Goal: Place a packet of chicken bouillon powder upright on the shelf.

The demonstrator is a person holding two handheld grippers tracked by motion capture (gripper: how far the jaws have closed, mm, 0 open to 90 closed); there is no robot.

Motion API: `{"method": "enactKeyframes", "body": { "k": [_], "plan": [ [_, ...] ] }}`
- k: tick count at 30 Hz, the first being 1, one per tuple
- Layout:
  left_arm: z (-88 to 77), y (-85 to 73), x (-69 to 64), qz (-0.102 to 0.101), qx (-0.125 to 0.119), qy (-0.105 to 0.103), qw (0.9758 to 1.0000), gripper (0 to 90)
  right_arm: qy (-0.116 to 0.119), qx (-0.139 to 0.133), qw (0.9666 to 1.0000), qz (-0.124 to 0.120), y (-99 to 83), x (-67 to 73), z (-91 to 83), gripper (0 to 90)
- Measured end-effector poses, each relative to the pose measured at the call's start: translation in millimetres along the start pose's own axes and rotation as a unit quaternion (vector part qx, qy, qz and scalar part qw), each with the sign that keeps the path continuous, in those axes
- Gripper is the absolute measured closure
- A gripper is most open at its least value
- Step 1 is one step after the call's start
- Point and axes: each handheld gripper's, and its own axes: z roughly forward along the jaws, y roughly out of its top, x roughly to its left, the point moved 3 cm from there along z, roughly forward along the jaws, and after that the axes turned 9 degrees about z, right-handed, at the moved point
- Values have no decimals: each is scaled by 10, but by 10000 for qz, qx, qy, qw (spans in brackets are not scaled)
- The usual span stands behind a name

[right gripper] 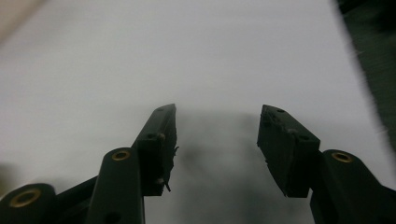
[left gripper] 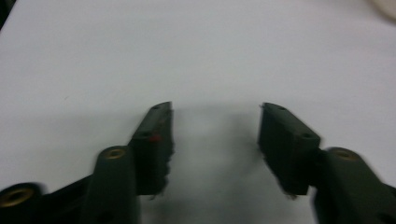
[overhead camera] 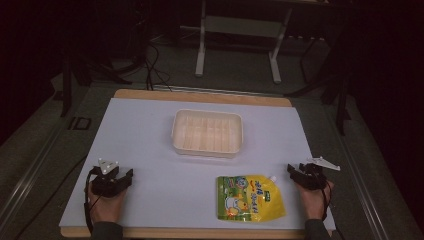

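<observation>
High view: yellow pouch lying at 5 o'clock, white tray sitting centrally | gripper views: bare white sheet | left gripper and right gripper resting, both gaping, holding nothing.

Printed matter only on the yellow pouch, lying just in front of the white tray: a green band of lettering across the top and a cartoon picture below, both too small and blurred to read. No other legible text, number, brand or sign anywhere.
</observation>
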Motion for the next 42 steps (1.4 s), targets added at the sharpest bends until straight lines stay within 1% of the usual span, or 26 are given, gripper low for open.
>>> {"method": "enactKeyframes", "body": {
  "k": [1,2,3,4,5,6,7,8,9,11,14,18,19,22,23,24,26,27,31,34,35,36,38,39,41,42],
  "plan": [
    [0,0,0,0,0,0,10000,488,0,0,10000,0,0,0,0,466],
    [-9,23,-29,192,-84,-28,9998,495,217,121,9997,64,-28,4,-46,470],
    [-14,34,-52,306,-111,-42,9995,508,289,154,9994,61,-35,7,-66,467],
    [-14,41,-64,372,-154,-60,9992,511,424,226,9988,82,-44,16,-102,463],
    [-14,41,-64,372,-154,-60,9992,511,424,226,9988,82,-44,16,-102,463],
    [-15,53,-94,489,-198,-101,9986,511,460,268,9985,81,-50,22,-127,463],
    [-17,56,-103,516,-202,-91,9984,510,664,363,9971,95,-68,34,-194,460],
    [-14,59,-111,527,-215,-124,9983,507,746,409,9963,142,-76,44,-216,459],
    [-10,60,-117,537,-220,-160,9982,503,803,460,9956,143,-85,51,-243,459],
    [1,58,-131,579,-198,-118,9981,501,952,511,9940,150,-98,74,-302,455],
    [24,45,-144,587,-159,-153,9980,496,1162,581,9914,143,-117,122,-393,450],
    [28,45,-152,646,-127,-125,9978,495,1348,700,9884,86,-166,196,-483,428],
    [28,44,-152,646,-127,-125,9978,493,1397,730,9874,143,-179,217,-502,420],
    [32,44,-162,678,-126,-110,9976,477,1702,780,9818,313,-213,255,-560,409],
    [33,43,-167,717,-94,-94,9973,474,1760,804,9805,342,-226,261,-579,405],
    [36,44,-173,754,-84,-78,9971,474,1789,821,9798,356,-242,269,-593,403],
    [40,45,-187,801,-78,-77,9967,474,1916,895,9765,428,-280,285,-610,402],
    [40,45,-191,817,-78,-62,9966,474,1937,945,9755,447,-302,294,-611,401],
    [41,45,-197,860,-63,-48,9963,474,1969,1123,9732,380,-398,347,-605,406],
    [41,45,-200,876,-63,-44,9961,473,2003,1314,9702,356,-471,383,-592,414],
    [43,45,-202,884,-47,-43,9961,469,2051,1372,9684,372,-496,396,-589,420],
    [43,46,-204,909,-40,-31,9959,468,2140,1447,9652,395,-522,409,-589,419],
    [45,46,-213,929,-31,-12,9957,468,2191,1466,9638,397,-539,437,-596,440],
    [45,46,-215,932,-37,-9,9956,468,2256,1533,9613,397,-541,456,-593,440],
    [44,46,-216,936,-36,-6,9956,467,2262,1557,9610,325,-533,488,-573,442],
    [44,46,-216,946,-28,-6,9955,467,2298,1568,9599,344,-526,504,-559,441]
  ]
}}
